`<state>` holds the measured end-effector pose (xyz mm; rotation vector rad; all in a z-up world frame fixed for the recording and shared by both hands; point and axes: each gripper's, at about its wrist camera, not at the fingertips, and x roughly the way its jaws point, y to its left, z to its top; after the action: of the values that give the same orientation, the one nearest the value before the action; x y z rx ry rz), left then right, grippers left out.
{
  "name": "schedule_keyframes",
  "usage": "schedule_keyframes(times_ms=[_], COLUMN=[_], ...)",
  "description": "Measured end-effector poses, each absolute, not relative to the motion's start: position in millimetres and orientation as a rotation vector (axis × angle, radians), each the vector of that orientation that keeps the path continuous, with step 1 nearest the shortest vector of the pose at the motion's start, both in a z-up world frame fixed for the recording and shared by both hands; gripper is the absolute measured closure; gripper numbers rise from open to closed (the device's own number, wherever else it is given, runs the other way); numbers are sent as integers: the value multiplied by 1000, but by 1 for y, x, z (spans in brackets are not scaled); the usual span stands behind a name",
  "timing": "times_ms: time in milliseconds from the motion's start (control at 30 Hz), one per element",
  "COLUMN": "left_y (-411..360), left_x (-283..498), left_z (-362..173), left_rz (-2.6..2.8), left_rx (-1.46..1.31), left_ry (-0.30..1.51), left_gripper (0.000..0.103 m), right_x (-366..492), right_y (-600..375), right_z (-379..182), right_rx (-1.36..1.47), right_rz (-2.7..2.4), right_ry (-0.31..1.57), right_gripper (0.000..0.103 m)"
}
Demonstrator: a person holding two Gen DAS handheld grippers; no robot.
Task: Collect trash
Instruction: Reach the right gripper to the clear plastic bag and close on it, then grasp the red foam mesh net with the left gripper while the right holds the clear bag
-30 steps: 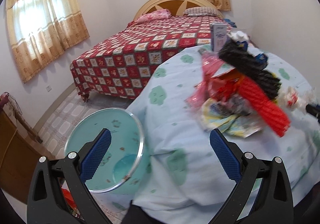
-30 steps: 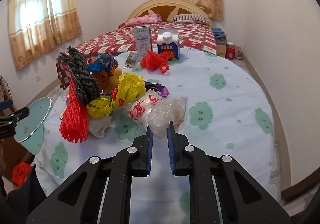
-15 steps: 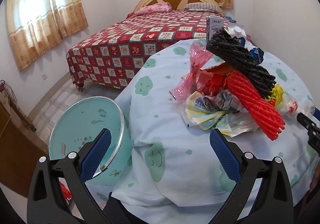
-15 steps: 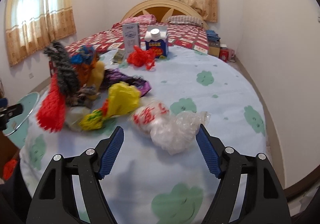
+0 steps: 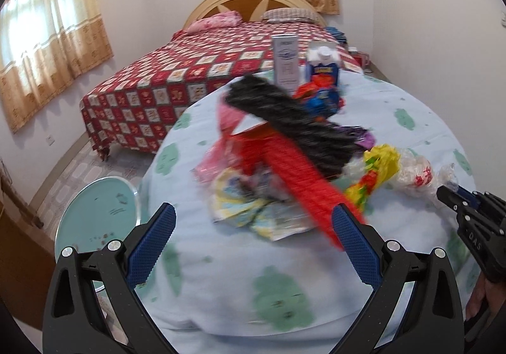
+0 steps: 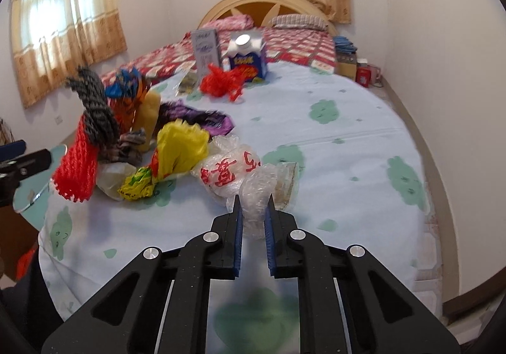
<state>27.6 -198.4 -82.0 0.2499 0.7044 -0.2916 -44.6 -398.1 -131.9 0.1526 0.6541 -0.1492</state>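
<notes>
A heap of trash lies on the round table (image 6: pixel 348 139): a red net sleeve (image 6: pixel 77 169), a grey-black net sleeve (image 6: pixel 95 110), a yellow bag (image 6: pixel 180 148) and clear plastic bags. My right gripper (image 6: pixel 253 211) is shut on a crumpled clear plastic bag (image 6: pixel 257 192) at the table's near side. My left gripper (image 5: pixel 253 227) is open and empty above the table's left front edge, short of the red net sleeve (image 5: pixel 303 183) and the heap. A teal bin (image 5: pixel 95 215) stands on the floor left of the table.
A milk carton (image 6: pixel 246 57), a tall grey box (image 6: pixel 207 49) and a red net bag (image 6: pixel 223 83) stand at the table's far side. A bed with a red patterned cover (image 5: pixel 196 79) lies beyond. A wooden cabinet (image 5: pixel 19 262) is at the left.
My right gripper went from shut to wide open, then closed on the clear plastic bag. My left gripper swung from over the bin toward the heap on the table.
</notes>
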Motion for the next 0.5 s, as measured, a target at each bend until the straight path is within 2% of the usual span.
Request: schedule_keyframes(times_ms=[233, 500], left_y=[-223, -190], left_x=[25, 35], left_z=[-103, -117], left_rz=[-306, -237], left_rx=[320, 332], left_ry=[743, 785], left_gripper=[6, 6], right_x=[-60, -63], right_y=[-396, -386], right_z=[-132, -131], right_rx=[178, 179], right_rz=[-139, -106], right_ry=[626, 610], right_gripper=[90, 90])
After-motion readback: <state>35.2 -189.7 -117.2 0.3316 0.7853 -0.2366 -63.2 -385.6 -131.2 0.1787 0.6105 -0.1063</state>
